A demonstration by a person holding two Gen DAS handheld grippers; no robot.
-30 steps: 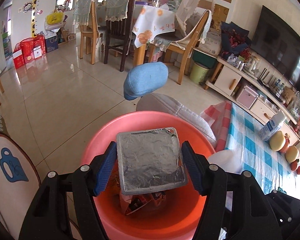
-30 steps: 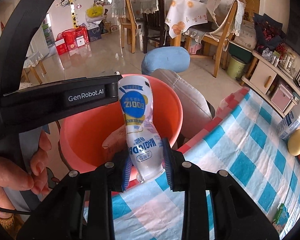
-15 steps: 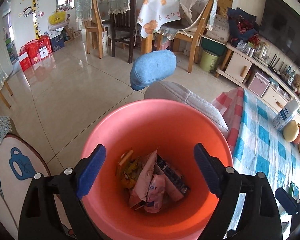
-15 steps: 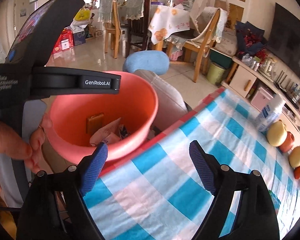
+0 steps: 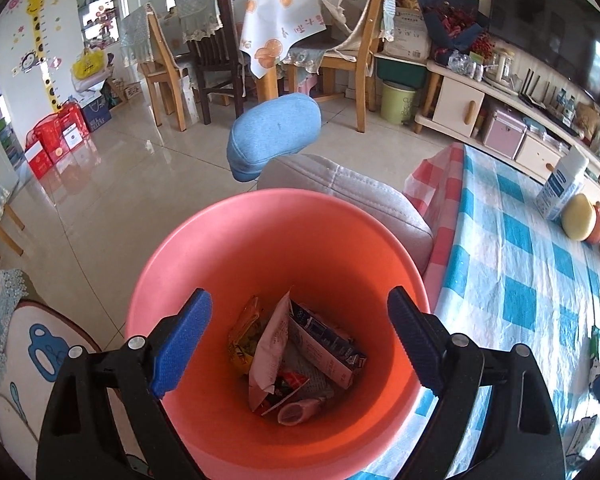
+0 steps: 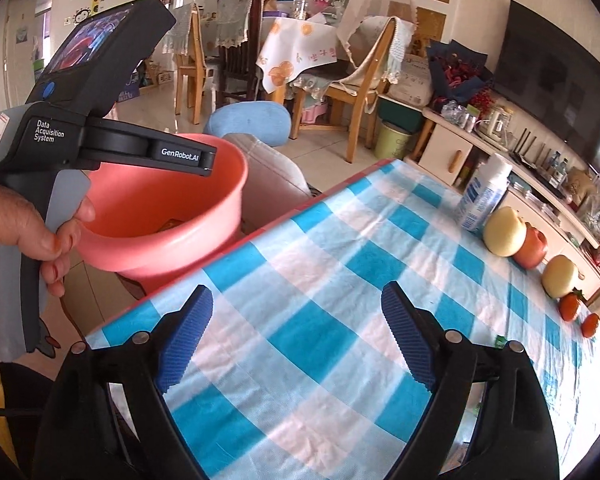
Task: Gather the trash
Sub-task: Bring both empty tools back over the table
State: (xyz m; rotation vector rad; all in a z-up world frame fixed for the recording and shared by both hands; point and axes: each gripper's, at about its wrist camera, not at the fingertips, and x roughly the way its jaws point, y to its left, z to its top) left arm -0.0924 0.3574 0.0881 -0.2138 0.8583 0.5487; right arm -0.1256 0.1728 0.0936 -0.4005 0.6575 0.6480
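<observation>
A pink bucket (image 5: 276, 240) stands beside the table and holds several wrappers and cartons (image 5: 300, 352), with a pale bottle lying at the bottom. My left gripper (image 5: 300, 300) hangs over the bucket's mouth, open and empty. In the right wrist view the bucket (image 6: 204, 216) sits at the left, and a hand (image 6: 16, 224) holds the left gripper's handle above it. My right gripper (image 6: 298, 296) hovers over the blue checked tablecloth (image 6: 340, 264); its jaws are opening with nothing between them. A small green scrap (image 6: 500, 340) lies on the cloth to its right.
A white spray can (image 6: 482, 194), two yellow fruits (image 6: 504, 232) and small red ones (image 6: 570, 306) line the table's far edge. A grey chair with a blue headrest (image 5: 276, 136) stands behind the bucket. Dining chairs and a TV cabinet lie beyond.
The left gripper opened and its foil packet dropped into the bucket. The right gripper let go of the white pouch, opened, and swung right from the bucket to over the table.
</observation>
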